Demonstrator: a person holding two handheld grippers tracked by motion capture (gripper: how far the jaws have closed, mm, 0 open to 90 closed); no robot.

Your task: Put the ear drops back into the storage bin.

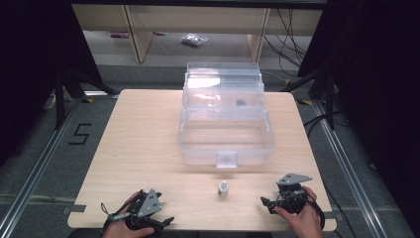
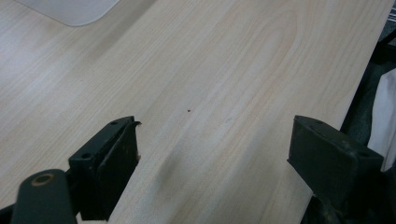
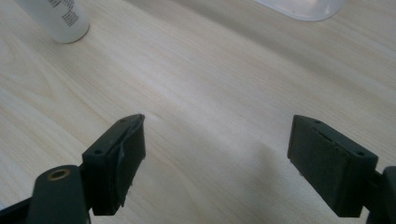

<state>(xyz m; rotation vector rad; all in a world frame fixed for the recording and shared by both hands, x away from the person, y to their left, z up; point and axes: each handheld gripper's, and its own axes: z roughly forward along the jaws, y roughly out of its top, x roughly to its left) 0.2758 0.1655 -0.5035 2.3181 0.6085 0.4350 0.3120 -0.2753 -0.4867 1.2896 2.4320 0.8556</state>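
Both grippers rested low at the near edge of the table (image 1: pixel 133 148), jaws spread wide and holding nothing: the left gripper (image 1: pixel 166 221) at the near left corner, the right gripper (image 1: pixel 266 203) at the near right. The bottle (image 1: pixel 223 189), small and white, stood upright between them, just in front of the open clear box (image 1: pixel 225 134) (its latch faced the bottle). The likeliest trouble, in my judgement, was a topple: a narrow, light bottle would tip if one jaw struck it before the other closed, and it could roll toward the near edge. The box's front wall also stood close behind it, so a low, hurried lift might clip the rim.
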